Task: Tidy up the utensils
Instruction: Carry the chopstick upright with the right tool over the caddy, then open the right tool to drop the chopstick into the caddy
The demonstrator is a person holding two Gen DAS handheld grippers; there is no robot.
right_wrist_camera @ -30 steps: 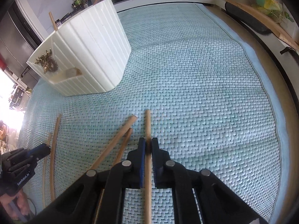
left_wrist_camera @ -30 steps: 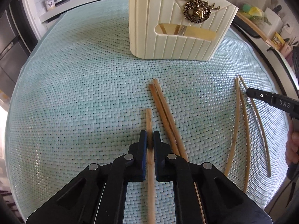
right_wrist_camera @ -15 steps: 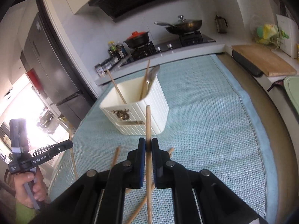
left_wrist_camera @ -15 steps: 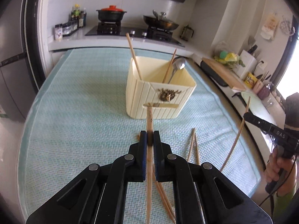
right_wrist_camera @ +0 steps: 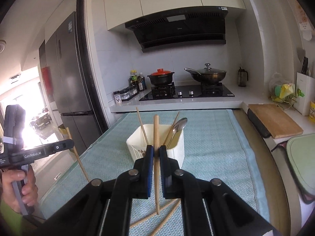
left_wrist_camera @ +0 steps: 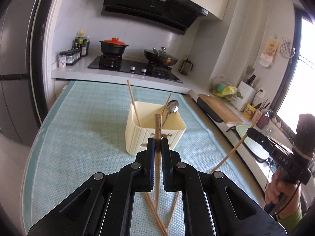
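**Chopsticks clamped in both hand-held grippers, above the bench**

Chopsticks are what I am sorting. My left hand-held gripper (left_wrist_camera: 157, 144) is clamped on a dark-grained chopstick (left_wrist_camera: 157, 122), which pokes up past the pads, its blunt end level with the holder's rim in the left wrist view. My right hand-held gripper (right_wrist_camera: 156, 152) is clamped on a paler chopstick (right_wrist_camera: 156, 129), held nearly upright, its lower tip hanging free above the mat.

Both hand-held grippers are off the bench and point toward the cream holder (left_wrist_camera: 137, 135), which stands upright on the teal mat (left_wrist_camera: 82, 137). Inside it lean two chopsticks, one at the left (left_wrist_camera: 133, 103) and one toward the right, beside a metal spoon (left_wrist_camera: 172, 107).

Loose chopsticks (left_wrist_camera: 152, 210) lie on the mat below my left hand-held gripper; in the right wrist view two more loose sticks (right_wrist_camera: 161, 214) lie crossed under the jaws.

Each wrist view catches the other hand-held gripper at the edge, gripped by my hand (right_wrist_camera: 19, 188), with its chopstick slanting down from it.

Behind the bench are a stove (right_wrist_camera: 187, 93), a red-lidded pot (right_wrist_camera: 160, 76) and a wok (right_wrist_camera: 206, 74).
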